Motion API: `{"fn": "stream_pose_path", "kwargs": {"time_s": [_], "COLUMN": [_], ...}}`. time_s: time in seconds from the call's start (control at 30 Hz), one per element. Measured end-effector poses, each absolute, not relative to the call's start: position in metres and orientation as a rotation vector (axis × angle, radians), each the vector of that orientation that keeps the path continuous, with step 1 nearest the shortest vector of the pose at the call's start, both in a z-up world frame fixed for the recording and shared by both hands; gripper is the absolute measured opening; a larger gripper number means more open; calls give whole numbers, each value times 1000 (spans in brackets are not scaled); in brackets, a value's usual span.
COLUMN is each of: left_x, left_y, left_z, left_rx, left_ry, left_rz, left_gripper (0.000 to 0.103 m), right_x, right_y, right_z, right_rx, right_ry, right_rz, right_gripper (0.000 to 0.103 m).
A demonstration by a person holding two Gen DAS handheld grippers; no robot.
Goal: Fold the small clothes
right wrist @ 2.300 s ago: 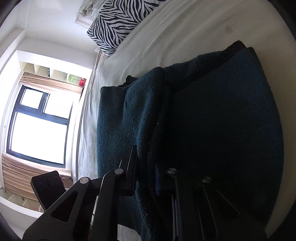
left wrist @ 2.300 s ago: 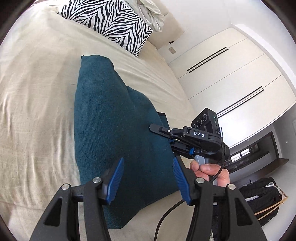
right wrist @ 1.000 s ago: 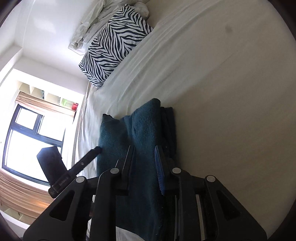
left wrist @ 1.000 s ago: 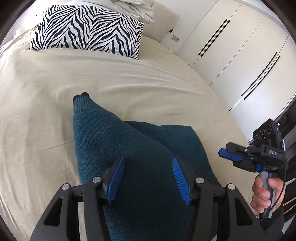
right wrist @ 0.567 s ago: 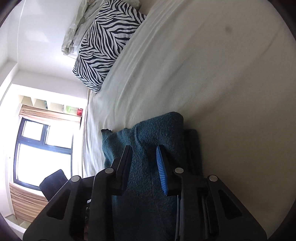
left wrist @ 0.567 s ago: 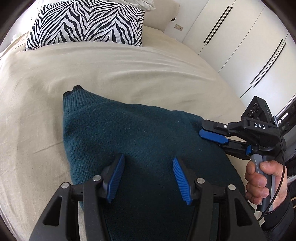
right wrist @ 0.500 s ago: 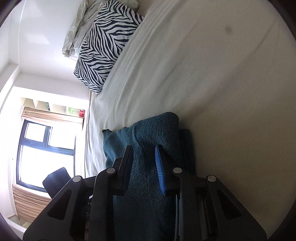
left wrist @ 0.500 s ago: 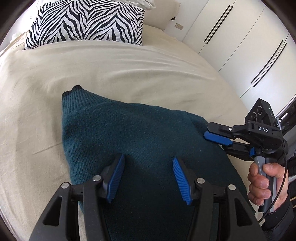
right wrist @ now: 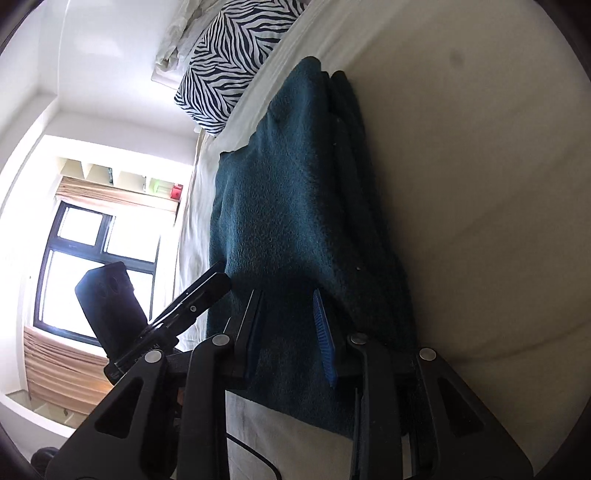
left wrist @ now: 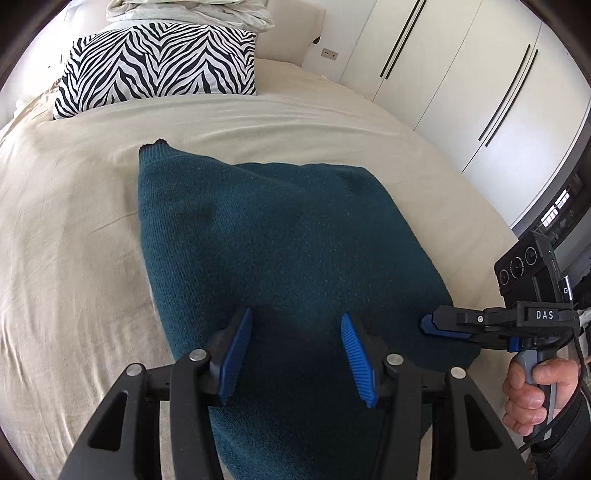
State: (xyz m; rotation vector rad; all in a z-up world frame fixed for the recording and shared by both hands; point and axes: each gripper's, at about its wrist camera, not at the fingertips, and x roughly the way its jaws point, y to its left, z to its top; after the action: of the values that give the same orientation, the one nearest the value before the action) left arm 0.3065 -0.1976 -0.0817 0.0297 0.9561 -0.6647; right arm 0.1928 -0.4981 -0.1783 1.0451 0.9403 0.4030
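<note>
A dark teal knit garment [left wrist: 280,251] lies folded in a thick stack on the beige bed sheet [left wrist: 66,236]; it also shows in the right wrist view [right wrist: 295,199]. My left gripper [left wrist: 295,343] hovers open over its near part, holding nothing. My right gripper [right wrist: 288,325] is open over the garment's near right corner, jaws apart with no cloth between them. It appears in the left wrist view [left wrist: 428,326] at the garment's right edge, held by a hand [left wrist: 532,398].
A zebra-striped pillow [left wrist: 159,70] and crumpled pale bedding [left wrist: 192,11] lie at the head of the bed. White wardrobe doors [left wrist: 461,81] stand along the right. A window [right wrist: 92,266] is on the left side of the room.
The garment has been laid down flat into a folded stack. My right gripper has opened and let go of it. Both grippers have drawn back toward the near edge.
</note>
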Motion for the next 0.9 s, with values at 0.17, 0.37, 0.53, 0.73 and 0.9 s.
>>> {"fn": "stream_pose_path", "kwargs": {"time_s": [0.17, 0.37, 0.53, 0.73, 0.9], "left_x": [300, 293, 289, 301, 340], "left_y": [-201, -197, -170, -126, -117], "left_z": [-84, -85, -62, -36, -88], "left_rx": [92, 122, -8, -171, -391], "left_ry": [930, 915, 909, 852, 1109], "left_rz": [-664, -686, -701, -631, -639], "left_gripper": [53, 53, 55, 82, 82], "right_x": [163, 145, 134, 148, 211], "right_y": [-489, -482, -501, -539, -544], "right_z": [-176, -180, -150, -96, -113], "right_rx": [1042, 1037, 936, 819, 883], "right_ry": [930, 917, 931, 802, 917], "right_rz": [366, 384, 315, 201, 260], "right_gripper": [25, 25, 26, 84, 82]}}
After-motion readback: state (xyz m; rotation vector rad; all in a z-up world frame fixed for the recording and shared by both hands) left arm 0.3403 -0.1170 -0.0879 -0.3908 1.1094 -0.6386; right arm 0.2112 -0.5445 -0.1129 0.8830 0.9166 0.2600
